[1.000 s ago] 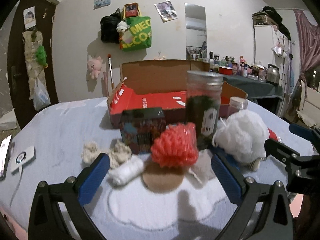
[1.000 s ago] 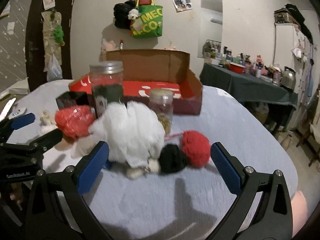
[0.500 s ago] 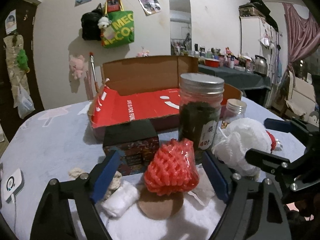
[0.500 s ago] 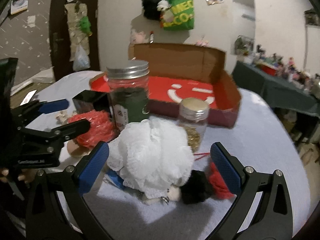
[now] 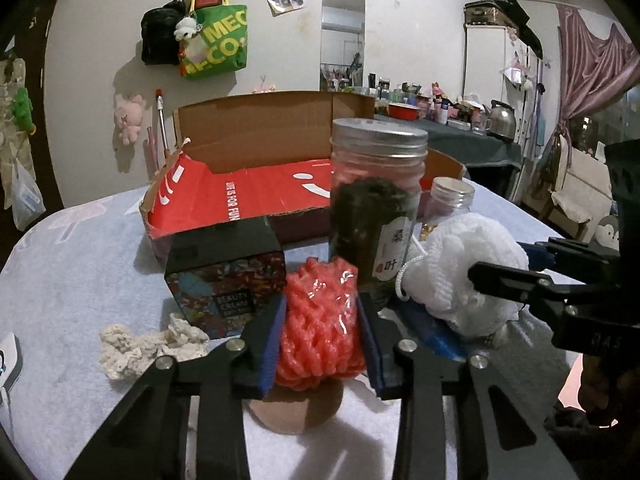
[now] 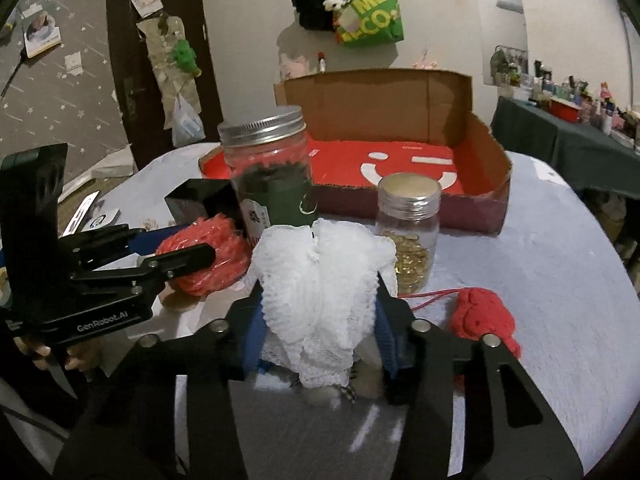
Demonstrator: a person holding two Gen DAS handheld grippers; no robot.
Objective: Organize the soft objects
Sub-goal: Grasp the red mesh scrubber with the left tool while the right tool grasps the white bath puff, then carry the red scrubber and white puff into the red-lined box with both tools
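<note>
My left gripper (image 5: 320, 340) is shut on a coral-red foam net ball (image 5: 320, 320), which sits on a round brown pad (image 5: 296, 412); it also shows in the right wrist view (image 6: 204, 258). My right gripper (image 6: 320, 328) is shut on a white mesh bath pouf (image 6: 320, 280), also seen in the left wrist view (image 5: 464, 272). A red knitted piece (image 6: 484, 316) lies right of the pouf. A cream crocheted piece (image 5: 148, 346) lies left of the foam ball. The open red cardboard box (image 5: 248, 196) stands behind.
A tall dark-filled jar (image 5: 374, 208), a small jar of gold pieces (image 6: 408, 236) and a black Beauty Cream box (image 5: 226, 272) stand between the soft things and the cardboard box. The table has a pale blue cloth (image 5: 72, 264). A phone (image 5: 8, 356) lies far left.
Both grippers moved forward and closed. The left one took hold of the red foam ball, the right one took hold of the white pouf.
</note>
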